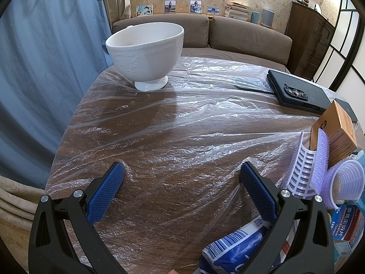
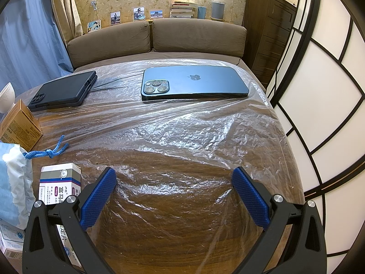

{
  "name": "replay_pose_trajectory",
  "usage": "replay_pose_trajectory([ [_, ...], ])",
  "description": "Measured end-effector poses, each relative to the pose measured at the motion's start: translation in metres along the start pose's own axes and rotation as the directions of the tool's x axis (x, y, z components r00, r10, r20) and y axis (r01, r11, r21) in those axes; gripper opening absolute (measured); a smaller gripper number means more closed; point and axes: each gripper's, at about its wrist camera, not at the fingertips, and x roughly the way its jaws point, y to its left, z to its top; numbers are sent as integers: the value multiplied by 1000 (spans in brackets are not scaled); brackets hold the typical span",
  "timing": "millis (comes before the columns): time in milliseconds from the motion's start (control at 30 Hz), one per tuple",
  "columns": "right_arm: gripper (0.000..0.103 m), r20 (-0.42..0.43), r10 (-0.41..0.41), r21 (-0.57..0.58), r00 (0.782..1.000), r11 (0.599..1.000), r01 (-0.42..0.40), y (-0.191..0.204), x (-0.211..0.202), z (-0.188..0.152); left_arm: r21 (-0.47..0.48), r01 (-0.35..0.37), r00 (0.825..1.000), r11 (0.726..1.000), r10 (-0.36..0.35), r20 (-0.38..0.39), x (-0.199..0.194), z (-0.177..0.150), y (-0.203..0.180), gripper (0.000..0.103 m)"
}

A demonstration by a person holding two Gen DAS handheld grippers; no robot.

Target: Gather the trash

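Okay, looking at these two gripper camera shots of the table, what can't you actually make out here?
- Blue-and-white packet, left wrist view: the left gripper frame covers part; print unreadable.
- White bowl, left wrist view: contents hidden by its wall.
- Purple-and-white medicine box, right wrist view: lower half behind the right gripper.
- Cloth pouch, right wrist view: cut off at the left edge.
- Photos behind the sofa: too small.

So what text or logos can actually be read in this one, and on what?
"Naproxen Sodium Tablets", "220", with large Chinese characters: blue medicine box.
Apple logo, no words: blue phone.
Large Chinese characters, partly hidden by the right tongs: white medicine box.
Round emblem; small print too blurred: orange box.
Barcode only; digits unreadable: blue-white packet.
Black phone: no text visible.
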Motion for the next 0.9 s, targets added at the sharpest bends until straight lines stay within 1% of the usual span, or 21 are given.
replay_pose_trajectory([
  [167, 99, 0, 0, 0, 1000, 1000, 0, 0, 0, 0, 4, 2, 1000, 1000, -2, 0, 0, -1, -5, 102],
  [233, 99, -11, 2, 6, 1000, 1000, -2, 1, 0, 0, 17, 12, 1000, 1000, -11, -8, 0, 0, -2, 102],
  [267, 99, -17, 3, 13, 1000, 1000, -2, 3, 0, 1, 5, 5, 1000, 1000, -5, -11, 0, 2, 1, 102],
  [300, 99, -11, 13, 27, 1000, 1000, -13, 0, -3, 2, -13, -3, 1000, 1000, 3, 3, -3, 3, 6, 102],
  [333, 99, 2, 26, 34, 1000, 999, -26, 0, -9, 3, -37, 1, 999, 999, 0, 43, -12, 5, 12, 102],
  [400, 99, 37, 61, 54, 997, 997, -63, -1, -25, 3, -50, 36, 995, 998, -31, 95, -27, 8, 21, 102],
  [500, 99, 81, 97, 35, 992, 994, -100, 8, -53, -1, -31, 85, 990, 996, -81, 114, -49, 10, 27, 102],
  [633, 99, 103, 105, -48, 989, 994, -101, 29, -78, -13, 57, 149, 980, 987, -155, 129, -76, -4, 18, 102],
  [667, 99, 97, 107, -66, 990, 993, -101, 32, -79, -12, 96, 167, 977, 981, -178, 121, -79, -11, 13, 102],
  [700, 99, 91, 108, -79, 990, 992, -101, 37, -79, -15, 138, 170, 975, 976, -187, 118, -82, -17, 5, 102],
  [800, 99, 73, 98, -122, 992, 989, -89, 55, -73, -23, 267, 136, 976, 954, -175, 127, -90, -36, -17, 102],
  [833, 99, 68, 87, -136, 994, 988, -77, 61, -70, -25, 315, 118, 977, 942, -166, 131, -89, -42, -25, 102],
  [900, 99, 48, 76, -151, 996, 986, -68, 70, -63, -31, 363, 101, 979, 926, -157, 127, -88, -49, -34, 102],
])
